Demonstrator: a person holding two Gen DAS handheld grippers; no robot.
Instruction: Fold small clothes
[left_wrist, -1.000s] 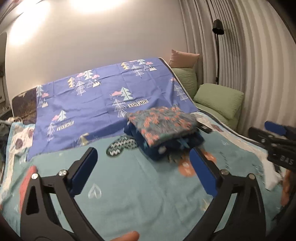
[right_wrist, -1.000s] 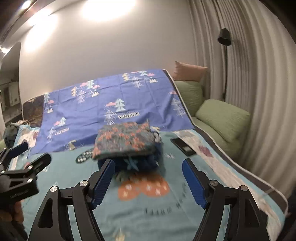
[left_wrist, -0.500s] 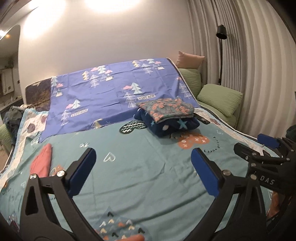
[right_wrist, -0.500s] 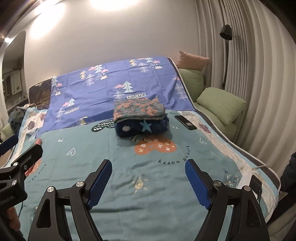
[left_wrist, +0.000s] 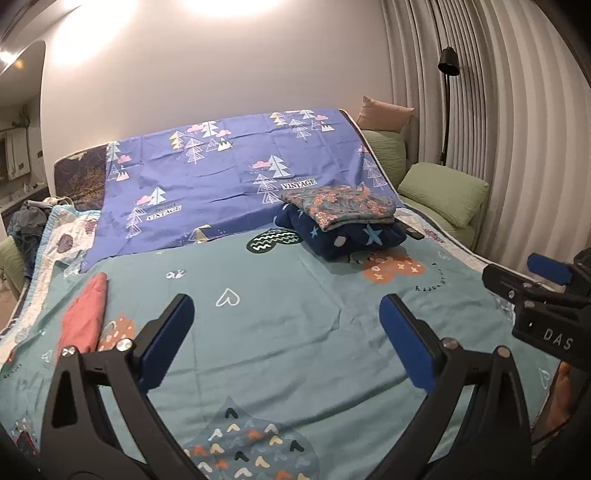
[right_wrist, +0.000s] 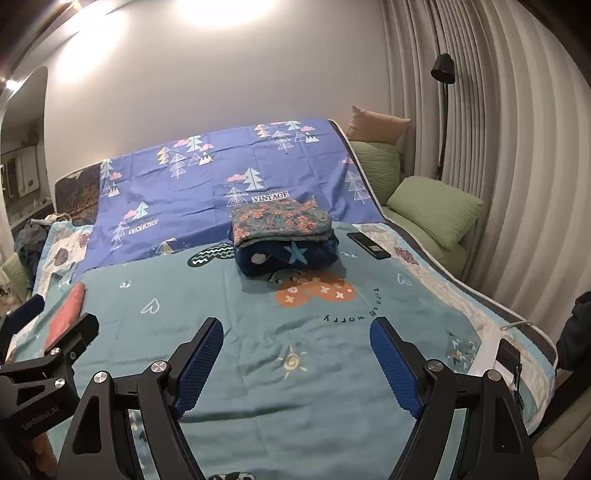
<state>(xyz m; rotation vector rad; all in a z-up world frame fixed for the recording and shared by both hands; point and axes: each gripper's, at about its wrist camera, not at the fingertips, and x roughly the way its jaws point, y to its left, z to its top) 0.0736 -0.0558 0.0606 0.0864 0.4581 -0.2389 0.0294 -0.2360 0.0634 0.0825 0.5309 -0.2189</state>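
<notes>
A stack of folded clothes sits far back on the teal bedspread (left_wrist: 288, 295): a floral piece (left_wrist: 341, 205) on top of a dark blue starred piece (left_wrist: 354, 240). The same floral piece (right_wrist: 282, 221) and starred piece (right_wrist: 288, 256) show in the right wrist view. A folded coral garment (left_wrist: 83, 317) lies at the bed's left side, also coral garment (right_wrist: 66, 312). My left gripper (left_wrist: 286, 339) is open over bare bedspread, nothing between its blue pads. My right gripper (right_wrist: 295, 362) is open too, empty, well short of the stack.
A purple tree-print sheet (left_wrist: 236, 177) covers the bed's far half. A black phone (right_wrist: 368, 245) lies right of the stack. Green cushions (right_wrist: 436, 206) and a floor lamp (right_wrist: 443, 110) stand at the right by the curtain. A heap of clothes (left_wrist: 26, 221) sits at the far left.
Both grippers have pulled back from the folded stack, which now lies farther away. The coral garment has come into view at the left. Both stay open and empty.
</notes>
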